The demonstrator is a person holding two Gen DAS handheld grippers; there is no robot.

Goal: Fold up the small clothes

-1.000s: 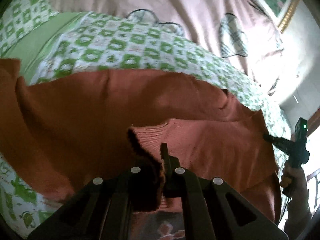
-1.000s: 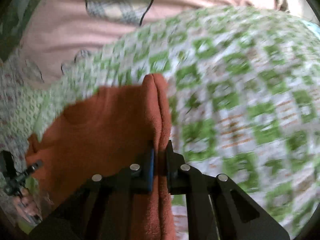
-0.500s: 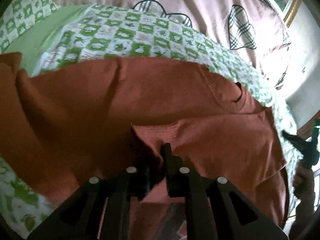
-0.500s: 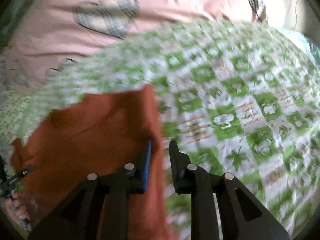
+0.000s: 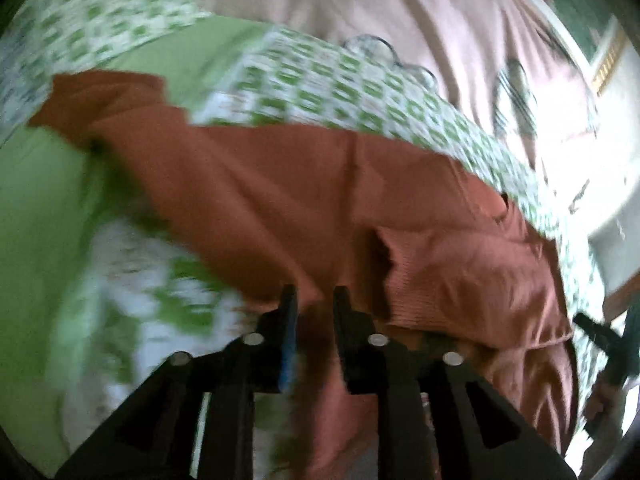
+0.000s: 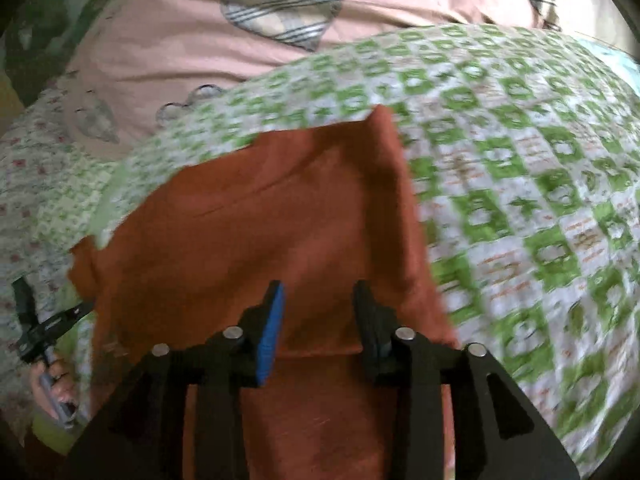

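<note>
Left wrist view: the left tool (image 5: pixel 314 300) hangs over the near edge of a rust-orange knit sweater (image 5: pixel 300 200) spread on the bed; its two fingers stand apart with a gap between them and nothing pinched; the sweater reaches ahead of the tool and off to both sides, a sleeve trailing away to the far left; a ribbed cuff (image 5: pixel 460 280) lies folded across the body just ahead and right of the tool; under it all is a green-and-white checked sheet (image 5: pixel 340 92), and beyond that a pink quilt with plaid hearts (image 5: pixel 400 12); the right tool (image 5: pixel 600 336) shows at the far right edge, past the sweater; the view is blurred.

Right wrist view: the right tool (image 6: pixel 318 300) is spread wide and empty, blue pad (image 6: pixel 272 332) on its left finger; the sweater (image 6: pixel 260 220) lies directly beneath and ahead of it, its straight edge running forward just right of the tool; the checked sheet (image 6: pixel 520 180) fills the right; the left tool (image 6: pixel 44 328) sits at the far left beside the garment, the person's hand (image 6: pixel 52 388) gripping its handle.
</note>
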